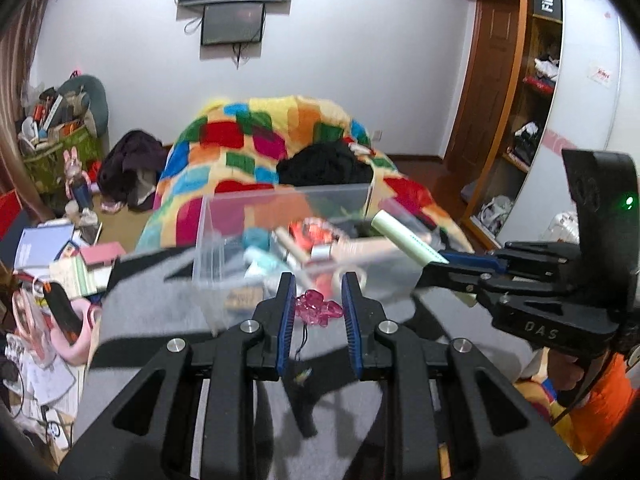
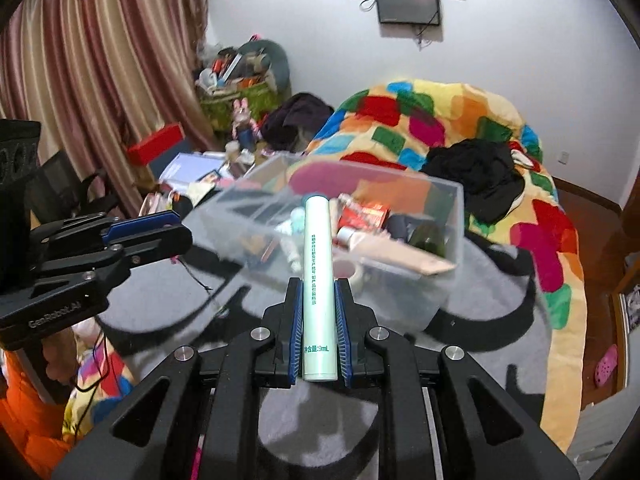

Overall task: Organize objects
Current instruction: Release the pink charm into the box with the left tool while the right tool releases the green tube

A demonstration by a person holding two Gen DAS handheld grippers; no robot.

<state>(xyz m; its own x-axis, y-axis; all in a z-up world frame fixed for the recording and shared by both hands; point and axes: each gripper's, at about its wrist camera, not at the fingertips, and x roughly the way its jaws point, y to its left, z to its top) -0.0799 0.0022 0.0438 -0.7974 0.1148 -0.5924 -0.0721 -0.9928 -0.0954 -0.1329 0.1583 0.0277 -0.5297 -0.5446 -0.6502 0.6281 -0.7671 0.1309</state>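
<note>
Right wrist view showed the right claw (image 2: 319, 330) pinching a pale green cylindrical tube (image 2: 319, 280), the half-filled clear plastic bin (image 2: 448, 248) just ahead; the left claw (image 1: 318, 304) clamped a pink translucent charm (image 1: 318, 307), both undelivered.

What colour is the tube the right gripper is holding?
Pale mint green tube with small green print, clearest in the right wrist view.

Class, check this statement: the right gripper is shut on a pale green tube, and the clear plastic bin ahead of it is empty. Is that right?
Not quite. The right gripper is shut on the pale green tube, but the clear plastic bin is not empty: it holds a jumble of small items, among them a red packet. The right wrist view shows this.
</note>
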